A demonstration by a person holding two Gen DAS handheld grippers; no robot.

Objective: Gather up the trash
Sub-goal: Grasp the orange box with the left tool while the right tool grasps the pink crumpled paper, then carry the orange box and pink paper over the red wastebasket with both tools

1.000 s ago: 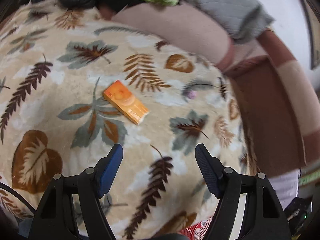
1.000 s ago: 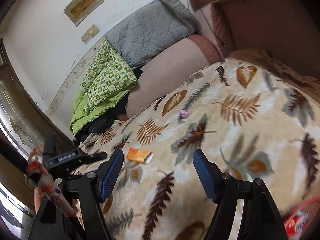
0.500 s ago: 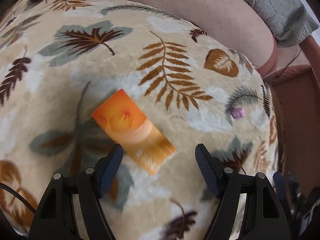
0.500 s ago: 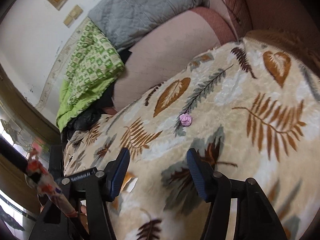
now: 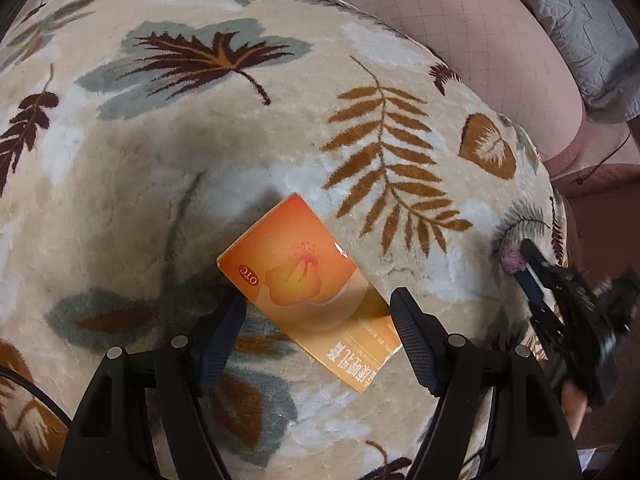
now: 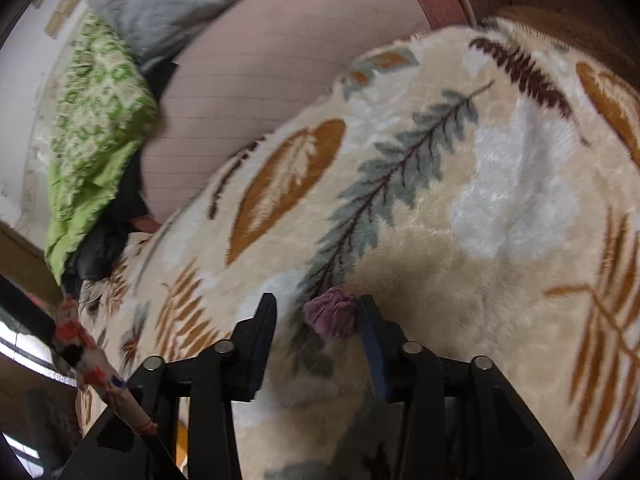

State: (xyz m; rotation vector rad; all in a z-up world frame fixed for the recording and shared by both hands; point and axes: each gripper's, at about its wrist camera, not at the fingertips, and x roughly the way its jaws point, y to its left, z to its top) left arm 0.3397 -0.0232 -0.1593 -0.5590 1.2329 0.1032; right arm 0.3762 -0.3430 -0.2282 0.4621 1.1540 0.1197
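Left fingers: mine, spread wide, nothing gripped.
Orange box: flat on the blanket, its near half lying between my left fingers.
Right fingers: partly apart, not clamped.
Purple wad: between them, against the right-hand finger.
Blanket: leaf-patterned, under everything.
Pink cushion: beyond the blanket.

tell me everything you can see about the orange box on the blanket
The orange box is a flat rectangular carton, glossy card by the look of it, orange fading to pale cream toward its near end. Its face shows a red "OTC" oval, a flower-like graphic and printed characters near the camera. It looks closed and undamaged, lying flat and diagonal on the leaf-patterned blanket. Its near half sits between the open fingers of the left gripper; whether either finger touches it is unclear. The right wrist view shows only an unidentifiable orange sliver.
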